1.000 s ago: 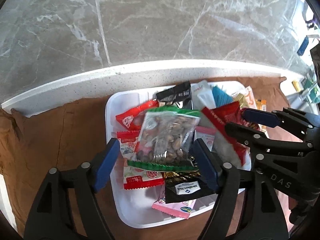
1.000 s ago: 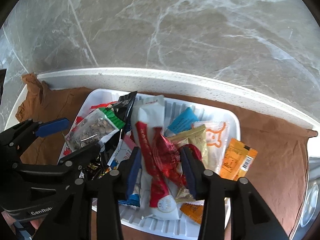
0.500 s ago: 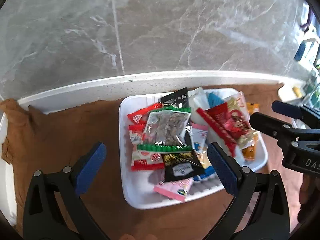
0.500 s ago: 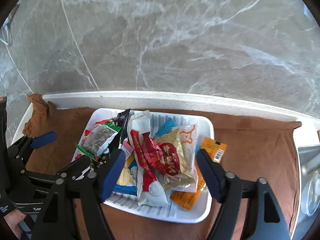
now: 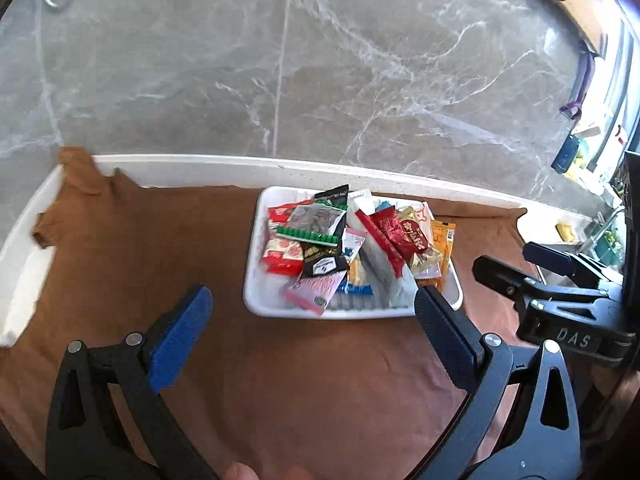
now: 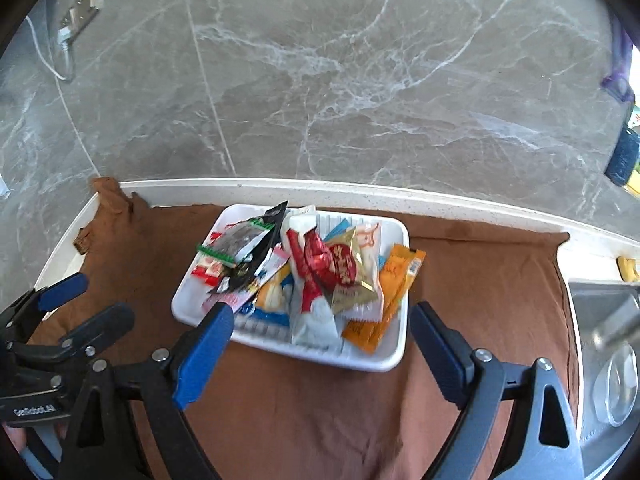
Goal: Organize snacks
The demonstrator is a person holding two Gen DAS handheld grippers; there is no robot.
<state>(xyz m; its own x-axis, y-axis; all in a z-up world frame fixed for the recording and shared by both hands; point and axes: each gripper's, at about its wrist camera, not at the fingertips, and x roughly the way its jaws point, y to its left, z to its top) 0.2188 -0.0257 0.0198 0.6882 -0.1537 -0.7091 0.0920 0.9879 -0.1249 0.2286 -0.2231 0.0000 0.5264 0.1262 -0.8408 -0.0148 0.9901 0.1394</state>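
Now the left gripper [image 5: 308, 316] gapes empty; the right gripper [image 6: 324, 344], jaws just widened, holds nothing either. Just ahead of both, the white tray [image 5: 256, 280] holds heaped snack packets [image 6: 320, 268]: likely light, crinkly and slippery, best pinched at a sealed edge. Only the right view shows the sink [image 6: 608, 352] beside it.
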